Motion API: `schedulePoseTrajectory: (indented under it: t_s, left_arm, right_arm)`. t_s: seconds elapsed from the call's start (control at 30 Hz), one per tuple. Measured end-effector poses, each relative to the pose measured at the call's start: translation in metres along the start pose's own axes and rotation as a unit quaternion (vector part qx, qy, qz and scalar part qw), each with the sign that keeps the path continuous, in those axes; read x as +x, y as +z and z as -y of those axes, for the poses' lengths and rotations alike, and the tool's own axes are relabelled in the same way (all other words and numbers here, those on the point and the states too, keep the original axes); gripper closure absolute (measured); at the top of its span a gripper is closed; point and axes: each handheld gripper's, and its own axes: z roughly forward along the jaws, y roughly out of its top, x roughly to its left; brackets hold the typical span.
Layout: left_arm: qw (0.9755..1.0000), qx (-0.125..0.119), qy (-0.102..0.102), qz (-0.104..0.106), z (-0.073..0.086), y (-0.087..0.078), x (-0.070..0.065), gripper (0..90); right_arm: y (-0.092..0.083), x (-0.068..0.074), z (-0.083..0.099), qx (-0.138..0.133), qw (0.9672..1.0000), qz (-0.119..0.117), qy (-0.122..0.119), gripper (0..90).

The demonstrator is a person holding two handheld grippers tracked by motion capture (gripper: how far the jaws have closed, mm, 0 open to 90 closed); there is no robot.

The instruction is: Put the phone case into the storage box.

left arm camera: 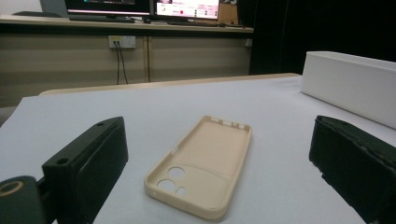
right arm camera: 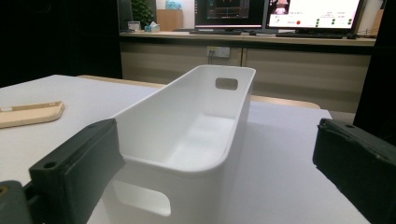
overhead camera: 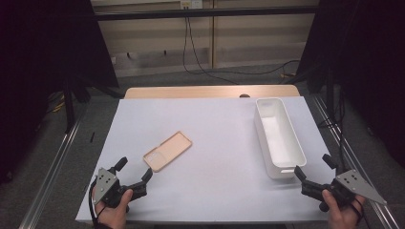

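Looking down from the high view, you have the flat, peach-coloured plastic phone case [overhead camera: 167,150] lying open side up on the white-covered worktop [overhead camera: 210,124], left of the middle and toward the near edge. Your left gripper [overhead camera: 137,171] sits near the near-left corner, jaws spread wide with nothing between them, just short of the case's near end. The long white plastic bin [overhead camera: 278,137] runs along the right edge, and your right gripper [overhead camera: 315,166] waits at the near-right corner, jaws wide and empty, close to the bin's near end.

In the left gripper view, the case [left arm camera: 201,164] lies straight ahead between the two black jaws, camera cut-outs toward you. It looks light, thin and slightly flexible, with a smooth shell that could slide on the cover. Because it lies flat, a grip from above across the two long side rims, near the middle of its length, seems safest; pinching one thin corner would likely bend or flip it.

In the right gripper view, the bin [right arm camera: 196,126] stands empty directly ahead, its near handle slot low between the open jaws, and the case [right arm camera: 30,114] shows far off toward the left edge.
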Motion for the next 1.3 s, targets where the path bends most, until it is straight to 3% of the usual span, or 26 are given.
schedulePoseTrajectory:
  t_s: [0.47,0.77,1.1,1.3]
  left_arm:
    - [0.9999,0.010,0.002,-0.003,0.001,0.002,-0.002,4.1]
    - [0.9999,0.007,-0.006,0.009,0.000,0.003,-0.003,2.7]
    - [0.9992,0.027,0.005,0.030,-0.001,0.017,-0.012,3.4]
    - [0.9991,0.022,0.004,0.036,-0.004,0.023,-0.013,3.8]
  right_arm:
    - [-0.001,-0.002,0.001,-0.001,1.0000,-0.002,0.007,0.0]
    - [0.000,0.001,0.000,0.002,1.0000,-0.002,0.003,0.0]
    - [0.000,0.001,0.001,0.000,1.0000,-0.002,0.005,0.0]
    - [-0.001,0.001,0.001,0.000,1.0000,-0.003,0.004,0.0]
